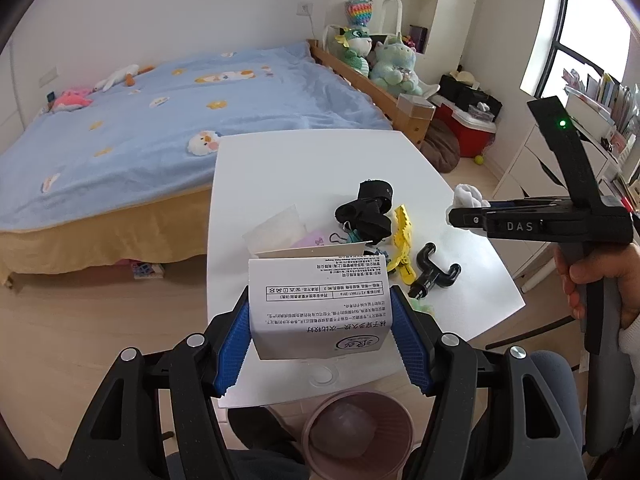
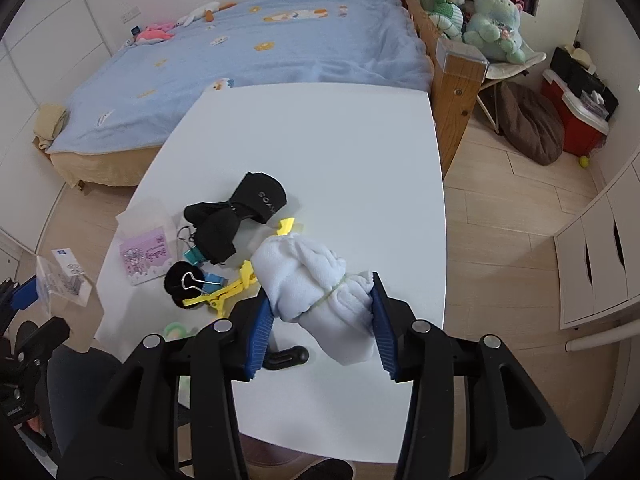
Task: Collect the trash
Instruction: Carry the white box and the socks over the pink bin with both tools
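Observation:
My left gripper [image 1: 320, 312] is shut on a white printed paper package [image 1: 316, 300], its blue pads pressing both sides, over the near edge of the white table [image 1: 300, 168]. A mauve bin [image 1: 356, 432] stands on the floor just below it. My right gripper [image 2: 320, 300] is shut on a white rolled cloth bundle [image 2: 316, 280] with a thin band around it, lifted above the table [image 2: 340, 140]. In the left wrist view this gripper [image 1: 466, 216] comes in from the right, a hand on its handle, with the cloth [image 1: 468, 196] at its tip.
On the table lie black socks [image 2: 240, 212], a yellow clip [image 2: 228, 292], binder clips [image 2: 204, 280], a pink card packet [image 2: 146, 258] and a black hook [image 1: 434, 270]. A bed with a blue cover [image 1: 180, 112] stands behind. White drawers [image 2: 600, 256] are at the right.

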Motion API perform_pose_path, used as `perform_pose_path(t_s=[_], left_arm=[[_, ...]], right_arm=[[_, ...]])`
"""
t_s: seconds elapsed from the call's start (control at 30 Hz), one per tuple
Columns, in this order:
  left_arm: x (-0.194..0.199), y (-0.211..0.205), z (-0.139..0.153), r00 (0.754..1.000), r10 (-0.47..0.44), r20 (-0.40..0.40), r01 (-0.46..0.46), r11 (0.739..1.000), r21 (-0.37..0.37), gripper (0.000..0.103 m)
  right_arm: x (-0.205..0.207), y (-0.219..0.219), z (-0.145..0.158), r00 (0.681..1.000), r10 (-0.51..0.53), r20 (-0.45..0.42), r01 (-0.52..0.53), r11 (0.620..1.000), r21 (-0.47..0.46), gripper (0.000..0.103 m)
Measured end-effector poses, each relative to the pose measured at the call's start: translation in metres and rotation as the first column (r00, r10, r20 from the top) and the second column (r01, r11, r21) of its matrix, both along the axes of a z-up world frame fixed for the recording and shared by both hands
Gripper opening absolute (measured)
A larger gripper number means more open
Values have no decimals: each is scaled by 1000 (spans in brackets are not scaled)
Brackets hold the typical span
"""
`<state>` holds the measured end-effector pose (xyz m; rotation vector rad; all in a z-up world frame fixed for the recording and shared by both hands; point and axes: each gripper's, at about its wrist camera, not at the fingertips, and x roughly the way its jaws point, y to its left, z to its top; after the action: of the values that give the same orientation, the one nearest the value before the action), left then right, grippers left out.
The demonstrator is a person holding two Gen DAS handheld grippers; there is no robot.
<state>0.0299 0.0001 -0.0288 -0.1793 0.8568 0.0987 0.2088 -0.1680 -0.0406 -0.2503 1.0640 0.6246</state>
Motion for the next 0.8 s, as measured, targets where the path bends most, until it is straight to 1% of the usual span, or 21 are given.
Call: perform_pose_path(t_s=[0.17,0.33,0.6,0.8], left_arm=[[-5,-3,6,1000,-30,7,30,1000,4,63],[-14,-9,13,998,-62,17,62,998,9,63],[-30,-20,26,992,-120,37,119,993,19,63],[-44,-26,27,989,-143,38,143,990,16,63]], right_arm=[[-33,-7,30,997,50,53,-52,998,43,45],[-68,-12,50,990,103,97,-110,992,68,45],[-116,-25,65,980,153,129,-167,981,101,46],[-148,-31,63,973,193,125,-206,974,96,47]])
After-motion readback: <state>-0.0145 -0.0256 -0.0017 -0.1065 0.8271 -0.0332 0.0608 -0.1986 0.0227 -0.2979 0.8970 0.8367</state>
